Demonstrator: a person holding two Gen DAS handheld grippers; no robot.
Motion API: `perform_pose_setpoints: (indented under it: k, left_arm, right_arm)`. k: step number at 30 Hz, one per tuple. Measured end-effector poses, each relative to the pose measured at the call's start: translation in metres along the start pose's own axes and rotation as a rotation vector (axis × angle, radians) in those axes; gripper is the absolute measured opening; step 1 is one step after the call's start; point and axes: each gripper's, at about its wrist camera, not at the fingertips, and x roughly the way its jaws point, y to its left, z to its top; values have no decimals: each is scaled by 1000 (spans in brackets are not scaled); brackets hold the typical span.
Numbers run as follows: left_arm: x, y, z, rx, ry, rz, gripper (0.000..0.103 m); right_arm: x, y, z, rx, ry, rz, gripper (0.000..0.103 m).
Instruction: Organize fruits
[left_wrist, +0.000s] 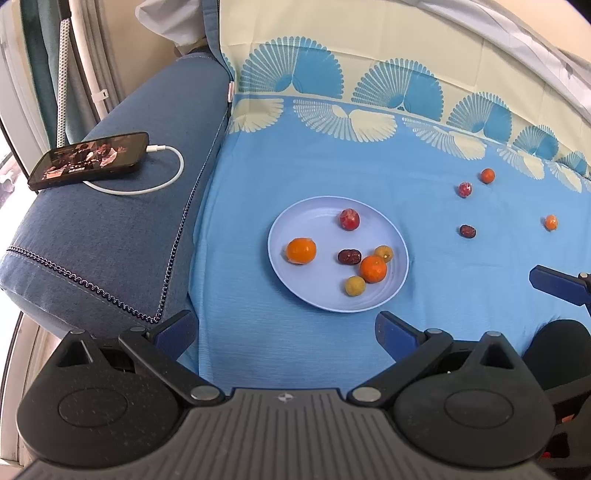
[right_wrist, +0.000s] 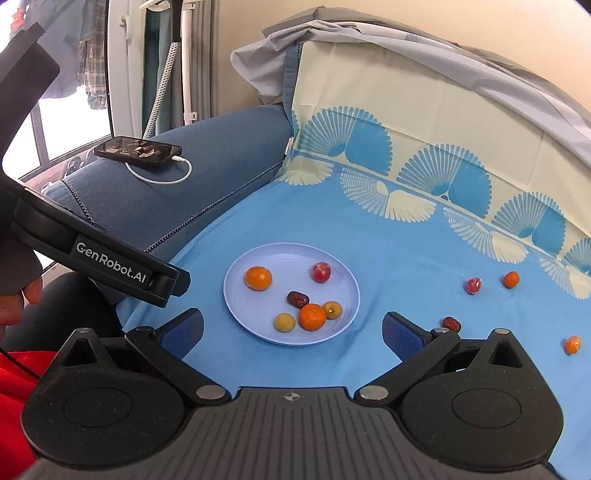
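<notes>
Both grippers hang empty above the near edge of the blue cloth (left_wrist: 295, 166) that covers the sofa seat. Left gripper (left_wrist: 286, 332) has its blue fingers spread wide apart, and so does the right gripper (right_wrist: 291, 330); neither touches any fruit.

Between and beyond the fingers sits a pale blue plate (right_wrist: 240, 295), toward the cloth's left side, near the sofa arm (left_wrist: 110, 229). On it lie six pieces: a tangerine (right_wrist: 258, 277) alone at the left, a red fruit (right_wrist: 321, 272) at the far rim, a dark date (right_wrist: 297, 299) in the middle, and a second tangerine (right_wrist: 312, 316) touching one yellowish fruit (right_wrist: 332, 309), with another yellowish fruit (right_wrist: 284, 322) just beside it.

Four pieces remain loose on the cloth to the right: a red fruit (right_wrist: 473, 285), a small orange (right_wrist: 511, 279), a date (right_wrist: 451, 324) and an orange (right_wrist: 572, 345) nearest the right edge.

A phone (left_wrist: 90, 158) with a white cable (left_wrist: 173, 177) rests on the sofa arm.
</notes>
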Motion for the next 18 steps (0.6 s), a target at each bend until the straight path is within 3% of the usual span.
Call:
perform_pose_setpoints:
  k: [18]
  left_arm:
    - [18,-19,8,55,46,24,103]
  right_arm:
    - [18,-22,-9,110,25,19,102]
